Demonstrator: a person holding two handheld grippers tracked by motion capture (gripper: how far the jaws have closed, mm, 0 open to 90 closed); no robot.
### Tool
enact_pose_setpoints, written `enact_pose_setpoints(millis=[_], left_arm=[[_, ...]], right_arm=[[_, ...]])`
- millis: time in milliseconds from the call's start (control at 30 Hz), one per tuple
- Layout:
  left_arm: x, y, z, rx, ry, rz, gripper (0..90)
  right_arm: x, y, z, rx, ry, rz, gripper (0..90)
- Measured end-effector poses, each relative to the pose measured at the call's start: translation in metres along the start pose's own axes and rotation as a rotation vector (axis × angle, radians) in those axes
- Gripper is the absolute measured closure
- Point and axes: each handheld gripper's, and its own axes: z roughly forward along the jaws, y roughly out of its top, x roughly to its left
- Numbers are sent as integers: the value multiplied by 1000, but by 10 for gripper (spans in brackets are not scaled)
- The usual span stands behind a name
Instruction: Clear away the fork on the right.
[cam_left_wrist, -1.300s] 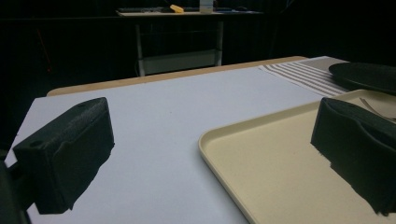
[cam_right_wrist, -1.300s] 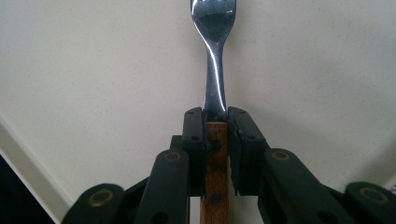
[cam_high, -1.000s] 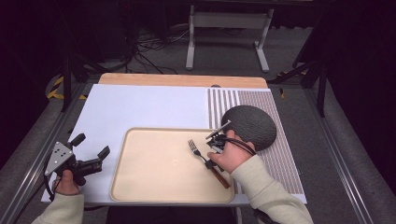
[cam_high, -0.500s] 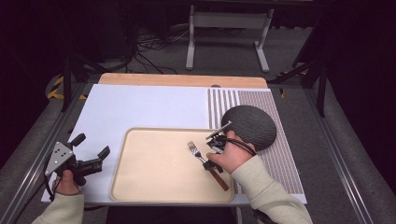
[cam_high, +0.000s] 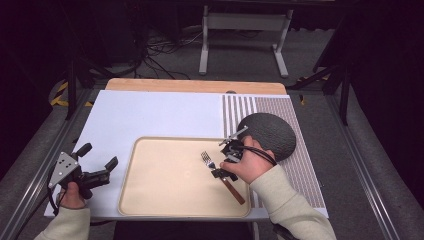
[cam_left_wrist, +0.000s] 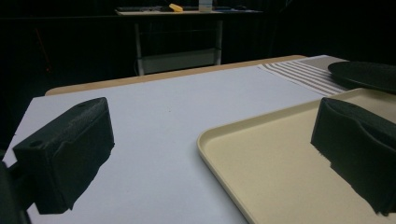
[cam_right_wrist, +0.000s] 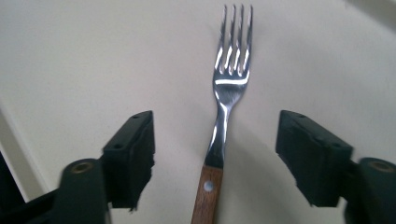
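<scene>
A fork (cam_high: 220, 174) with a wooden handle lies on the beige tray (cam_high: 165, 190), tines pointing to the far left. My right gripper (cam_high: 223, 167) hovers low over it, open, its jaws on either side of the fork (cam_right_wrist: 223, 126) where the steel neck meets the handle, not touching it. My left gripper (cam_high: 97, 165) is held open over the white mat at the tray's left edge (cam_left_wrist: 219, 154), with nothing between its jaws.
A dark round plate (cam_high: 270, 135) rests on the striped placemat (cam_high: 295, 150) just right of the tray. The white mat (cam_high: 150, 115) covers the left and middle of the table, with a wooden strip (cam_high: 195, 86) along the far edge.
The right gripper has crept slightly toward the near side along the fork. The left gripper holds its place.
</scene>
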Motion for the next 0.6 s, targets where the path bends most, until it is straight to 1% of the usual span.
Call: enact_pose_setpoints(millis=[33,67,100,133,167,200,267,300,333,367,467,500,600], left_arm=[[0,0,0,4,-1,3,0],[0,0,0,3,-1,1,0],[0,0,0,3,-1,1,0],[0,0,0,3,-1,1,0],[0,0,0,3,-1,1,0],[0,0,0,1,-1,0,0],[0,0,0,3,-1,1,0],[0,0,0,2,0,3,0],[0,0,0,2,0,3,0],[0,0,0,2,-1,3,0],[0,0,0,3,-3,0,0],[0,0,0,2,-1,2,0],[1,0,0,0,-1,0,0]], right_arm=[[0,2,1,-17,5,-34,234],[0,3,1,-27,10,-60,230],[1,4,1,-32,12,-70,232],[1,4,1,-32,12,-70,232],[2,6,2,-42,24,-94,235],[2,8,4,-64,35,-125,253],[3,11,6,-80,39,-164,315],[3,12,7,-85,42,-173,348],[4,13,9,-88,48,-154,369],[4,14,10,-90,63,-148,398],[4,17,15,-98,71,-161,524],[4,18,16,-102,66,-176,567],[3,21,21,-112,65,-198,692]])
